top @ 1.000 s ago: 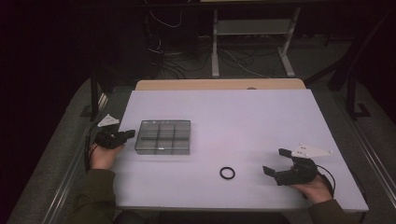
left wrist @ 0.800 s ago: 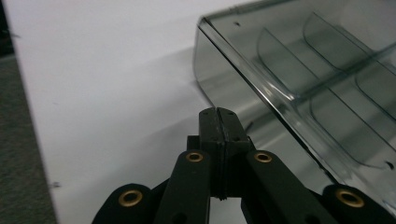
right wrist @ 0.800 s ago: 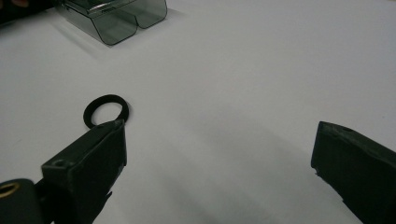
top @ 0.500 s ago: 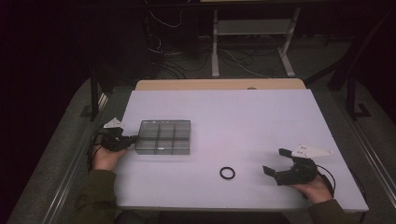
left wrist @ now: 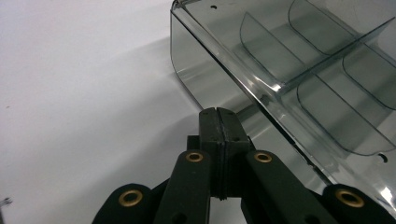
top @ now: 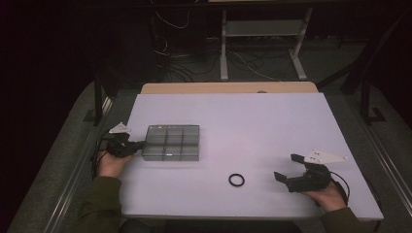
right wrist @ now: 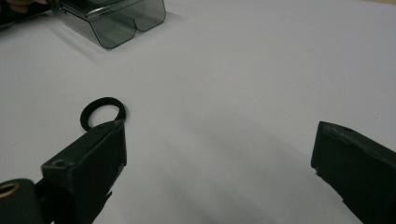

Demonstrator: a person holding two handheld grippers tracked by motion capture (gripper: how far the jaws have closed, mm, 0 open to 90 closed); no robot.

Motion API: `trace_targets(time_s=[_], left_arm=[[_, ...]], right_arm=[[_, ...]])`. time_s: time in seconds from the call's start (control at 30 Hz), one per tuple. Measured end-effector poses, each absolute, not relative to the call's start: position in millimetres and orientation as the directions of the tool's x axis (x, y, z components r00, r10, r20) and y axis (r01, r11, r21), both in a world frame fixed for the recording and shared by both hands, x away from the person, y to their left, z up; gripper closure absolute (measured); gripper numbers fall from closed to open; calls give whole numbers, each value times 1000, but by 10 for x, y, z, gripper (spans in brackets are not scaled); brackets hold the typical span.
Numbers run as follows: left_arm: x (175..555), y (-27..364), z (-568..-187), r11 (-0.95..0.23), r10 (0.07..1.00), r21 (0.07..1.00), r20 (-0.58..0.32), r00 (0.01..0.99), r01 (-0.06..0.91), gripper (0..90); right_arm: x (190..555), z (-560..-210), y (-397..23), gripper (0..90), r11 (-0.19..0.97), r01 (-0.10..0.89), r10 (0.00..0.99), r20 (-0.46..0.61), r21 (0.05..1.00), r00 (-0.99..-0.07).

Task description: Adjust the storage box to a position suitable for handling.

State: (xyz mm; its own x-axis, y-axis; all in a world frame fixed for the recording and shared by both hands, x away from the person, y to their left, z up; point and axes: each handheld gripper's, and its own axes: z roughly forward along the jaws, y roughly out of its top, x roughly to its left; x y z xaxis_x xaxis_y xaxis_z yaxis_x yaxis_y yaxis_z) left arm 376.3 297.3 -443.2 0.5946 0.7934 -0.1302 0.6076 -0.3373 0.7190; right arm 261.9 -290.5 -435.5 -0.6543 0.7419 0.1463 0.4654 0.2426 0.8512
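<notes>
While the left gripper [top: 127,145] sits at the left short wall of the smoke-grey compartment tray [top: 172,142], its jaws are pressed together with nothing between them, the tips just at the tray's wall in the left gripper view [left wrist: 218,122]; whether they touch it I cannot tell. Tray stands near the left edge of the white table [top: 252,126], about midway along it, nine open cells, all apparently empty. Black rubber ring [top: 236,180] lies flat toward the near edge, about midway along it, well apart from the tray. Right gripper [top: 290,171] rests near the near right corner, jaws spread wide, holding nothing; in its own view the ring [right wrist: 102,113] lies just beyond its left jaw. Judgement: the work looks like steadying the tray while the ring gets fetched. To do it well, keep the closed left tips low against the wall so the tray does not slide or tip. Bring the right jaws over the ring, one pad inside the hole and one outside, or straddle the whole ring, then close gently; a flat thin ring can skate on the smooth top if nudged sideways first.
</notes>
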Motion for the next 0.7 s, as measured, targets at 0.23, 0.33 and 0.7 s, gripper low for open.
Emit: trace_targets(time_s=[0.23, 0.33, 0.7], left_arm=[[3764, 2903, -4431, -352, 782, 719, -126, 610, 600, 889], [3764, 2879, -4431, -354, 778, 720, -127, 615, 597, 888], [3765, 2799, -4423, -352, 762, 727, -142, 631, 589, 888]], right_arm=[[2619, -4356, -2901, 32, 245, 466, 742, 145, 850, -655], [2620, -4357, -2899, 32, 248, 465, 741, 143, 850, -656], [2621, -4360, -2898, 32, 248, 466, 741, 144, 849, -656]])
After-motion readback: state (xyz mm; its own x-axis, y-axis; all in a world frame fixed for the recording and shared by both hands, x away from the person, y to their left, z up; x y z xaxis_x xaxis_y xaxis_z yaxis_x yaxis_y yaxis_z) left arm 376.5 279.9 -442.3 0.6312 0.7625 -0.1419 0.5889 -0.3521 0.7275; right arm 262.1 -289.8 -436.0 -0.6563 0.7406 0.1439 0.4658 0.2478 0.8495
